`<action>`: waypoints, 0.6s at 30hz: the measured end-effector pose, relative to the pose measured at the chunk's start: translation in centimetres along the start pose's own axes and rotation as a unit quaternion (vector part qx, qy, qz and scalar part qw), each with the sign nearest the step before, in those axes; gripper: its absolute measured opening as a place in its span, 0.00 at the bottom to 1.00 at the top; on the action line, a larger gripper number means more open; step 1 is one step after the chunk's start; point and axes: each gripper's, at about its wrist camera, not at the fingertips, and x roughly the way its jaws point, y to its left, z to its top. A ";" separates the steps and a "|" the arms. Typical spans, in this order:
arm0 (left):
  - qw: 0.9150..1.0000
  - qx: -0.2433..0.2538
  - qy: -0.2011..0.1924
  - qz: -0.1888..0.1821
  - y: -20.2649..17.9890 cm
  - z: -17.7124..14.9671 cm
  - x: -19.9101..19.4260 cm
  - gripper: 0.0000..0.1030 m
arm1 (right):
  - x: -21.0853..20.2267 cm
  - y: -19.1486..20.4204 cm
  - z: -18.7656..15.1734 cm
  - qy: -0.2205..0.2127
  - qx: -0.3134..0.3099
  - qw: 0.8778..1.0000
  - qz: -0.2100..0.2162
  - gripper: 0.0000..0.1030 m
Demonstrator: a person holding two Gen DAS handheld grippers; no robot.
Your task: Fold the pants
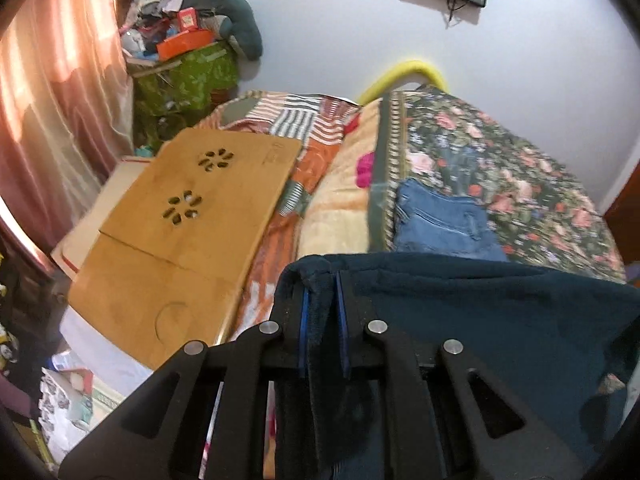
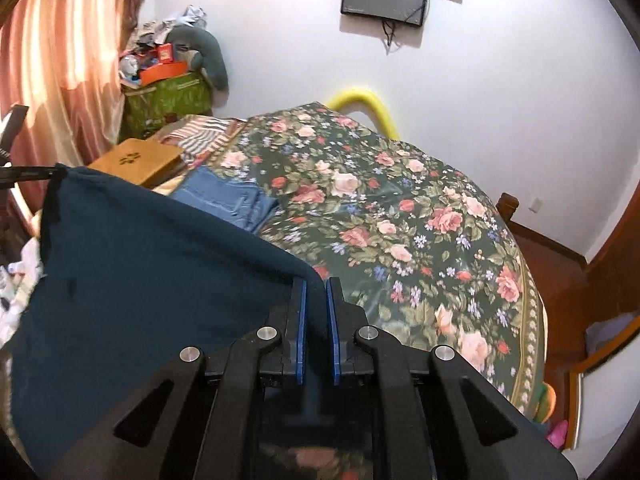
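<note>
Dark teal pants (image 1: 500, 320) hang stretched between my two grippers above the bed. My left gripper (image 1: 322, 280) is shut on the pants' left corner, with cloth bunched between its blue pads. My right gripper (image 2: 316, 284) is shut on the pants' right corner (image 2: 160, 272); the cloth spreads away to the left. The left gripper's tip shows at the far left of the right wrist view (image 2: 24, 172), holding the other corner. A folded pair of blue jeans (image 1: 440, 220) lies on the bed beyond the teal pants and also shows in the right wrist view (image 2: 228, 196).
A floral bedspread (image 2: 400, 220) covers the bed. A wooden lap tray (image 1: 188, 232) lies on the bed's left side. A cluttered green-covered stand (image 1: 184, 76) is in the far corner by the curtain (image 1: 52, 100). A yellow padded rail (image 1: 404, 72) is at the bed's far end.
</note>
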 end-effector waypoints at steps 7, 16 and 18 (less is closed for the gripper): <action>0.999 0.040 -0.018 0.017 0.7 -4.6 -5.9 0.13 | -5.0 2.5 -5.2 0.014 0.000 1.000 0.019 0.08; 0.997 0.063 -0.031 0.028 2.9 -13.0 -11.7 0.14 | -10.1 5.5 -11.3 0.015 0.031 0.998 0.043 0.08; 0.995 0.083 -0.027 0.042 2.8 -15.2 -11.9 0.14 | -10.7 6.3 -12.5 0.019 0.033 0.998 0.044 0.08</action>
